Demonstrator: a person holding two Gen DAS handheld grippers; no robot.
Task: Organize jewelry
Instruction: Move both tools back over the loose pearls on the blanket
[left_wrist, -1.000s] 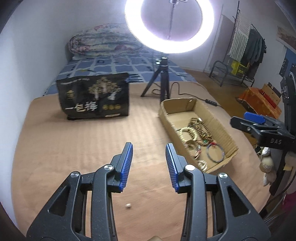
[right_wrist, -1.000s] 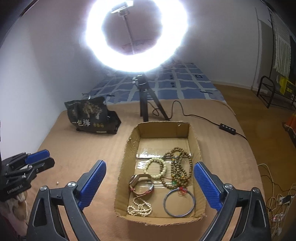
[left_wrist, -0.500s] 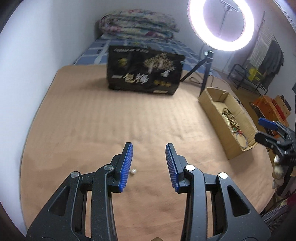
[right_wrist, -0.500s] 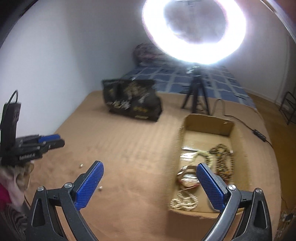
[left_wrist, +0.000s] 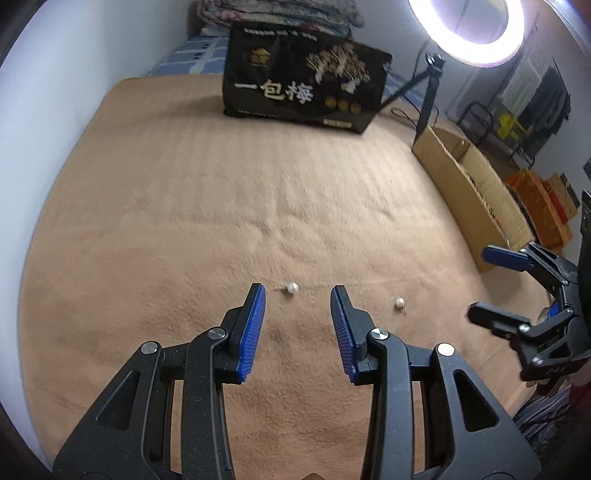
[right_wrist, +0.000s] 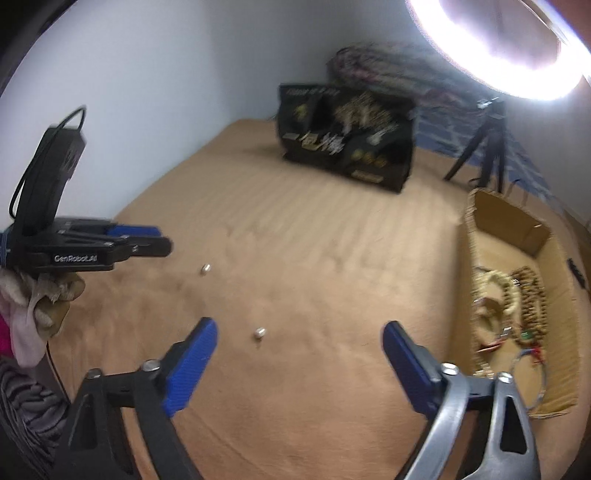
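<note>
Two small pearl-like beads lie loose on the brown blanket (left_wrist: 184, 221). One bead (left_wrist: 292, 287) sits just ahead of my left gripper (left_wrist: 298, 295), level with its fingertips; the jaws stand open and nothing is between the pads. The other bead (left_wrist: 399, 302) lies to its right. In the right wrist view that bead (right_wrist: 260, 332) rests on the blanket between the tips of my right gripper (right_wrist: 300, 328), nearer the left finger. These jaws are wide and closing, and no pad touches the bead. The first bead (right_wrist: 205, 268) lies close to the left gripper (right_wrist: 147, 240).
A cardboard box (right_wrist: 517, 236) at the right holds bead bracelets (right_wrist: 498, 291), a dark bead string (right_wrist: 532, 295) and a bangle (right_wrist: 528, 373). A black printed bag (left_wrist: 303, 92) stands at the back. A ring light (left_wrist: 465, 29) on a tripod is behind the box. A white wall borders the left.
Both grippers swung left, away from the box, and came down toward the blanket. The two loose beads now lie at their fingertips. The right jaws have narrowed a little.
</note>
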